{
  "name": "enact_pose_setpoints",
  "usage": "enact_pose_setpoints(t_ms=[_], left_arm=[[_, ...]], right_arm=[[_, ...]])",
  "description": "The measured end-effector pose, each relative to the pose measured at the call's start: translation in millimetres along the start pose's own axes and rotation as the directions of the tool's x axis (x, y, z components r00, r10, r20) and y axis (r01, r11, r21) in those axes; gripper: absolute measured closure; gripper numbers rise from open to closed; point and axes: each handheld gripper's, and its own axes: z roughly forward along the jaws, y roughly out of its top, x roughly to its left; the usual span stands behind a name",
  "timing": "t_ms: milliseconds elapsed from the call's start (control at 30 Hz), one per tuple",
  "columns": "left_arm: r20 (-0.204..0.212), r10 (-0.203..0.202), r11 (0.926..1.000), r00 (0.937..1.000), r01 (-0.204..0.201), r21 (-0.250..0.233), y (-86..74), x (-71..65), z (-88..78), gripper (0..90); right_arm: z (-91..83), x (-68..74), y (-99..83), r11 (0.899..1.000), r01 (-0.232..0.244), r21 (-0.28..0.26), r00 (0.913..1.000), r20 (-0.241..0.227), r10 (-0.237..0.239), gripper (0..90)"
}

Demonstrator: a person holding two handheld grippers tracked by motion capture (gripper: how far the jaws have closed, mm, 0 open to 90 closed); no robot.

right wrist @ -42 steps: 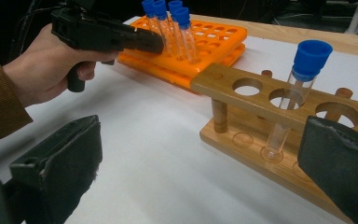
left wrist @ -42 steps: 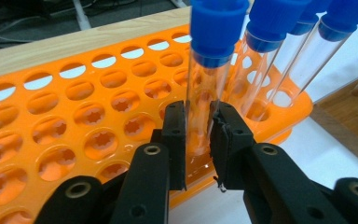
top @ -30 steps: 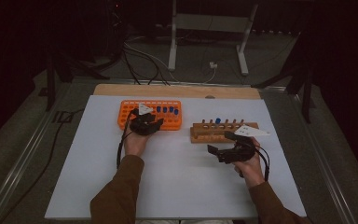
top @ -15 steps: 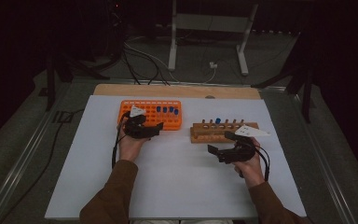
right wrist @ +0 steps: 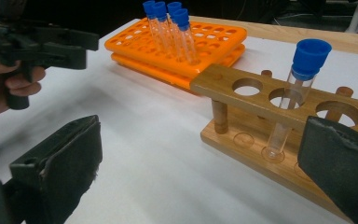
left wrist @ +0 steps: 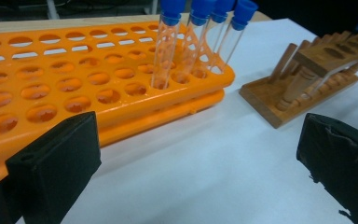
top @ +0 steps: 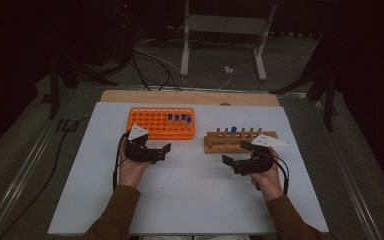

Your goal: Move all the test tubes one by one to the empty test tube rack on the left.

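Since a second ago the left tongs (top: 163, 150) have drawn back from the orange rack (top: 150, 129), jaws just spread and empty, right tongs (top: 237, 153) gaping too — the capped tube (right wrist: 294, 93) looks light, slick and breakable, best pinched below its cap.

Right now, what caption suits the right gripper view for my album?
Open right gripper faces a blue-capped tube in the wooden rack.

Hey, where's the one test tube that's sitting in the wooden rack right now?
In the high view the test tube stands upright in the wooden rack, right of the orange rack. The right gripper is just in front of it.
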Motion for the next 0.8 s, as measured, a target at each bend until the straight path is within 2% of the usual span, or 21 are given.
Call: enact_pose_setpoints(t_ms=[133,233,367,500,800], left_arm=[[-0.015,0.027,0.9994,0.9995,-0.027,0.02,-8.7,-4.6,-5.6,0.6],[-0.019,0.028,0.9996,0.9994,-0.028,0.005,-14.5,-6.1,-10.5,0.6],[-0.011,0.029,0.9995,0.9995,-0.029,-0.01,-14.9,-6.0,-13.5,0.6],[-0.018,0.058,0.9983,0.9982,-0.058,-0.009,-15.0,-8.0,-17.8,0.6],[-0.022,0.022,0.999,0.9995,-0.023,-0.038,-13.8,-4.0,-28.9,0.6]], right_arm=[[0.0,-0.3,0.0,1.0,-0.002,-0.002,1.0,0.001,0.002,0.0],[0.3,-1.1,-0.2,1.0,-0.002,-0.002,1.0,0.007,0.002,0.0],[0.5,-1.4,-0.3,1.0,0.004,-0.004,0.9998,0.019,-0.004,0.0],[2.9,-4.3,1.3,1.0,0.021,-0.001,0.9985,0.051,-0.021,0.1],[6.5,-21.1,11.5,1.0,0.01,-0.02,0.9943,0.107,-0.007,6.7]])
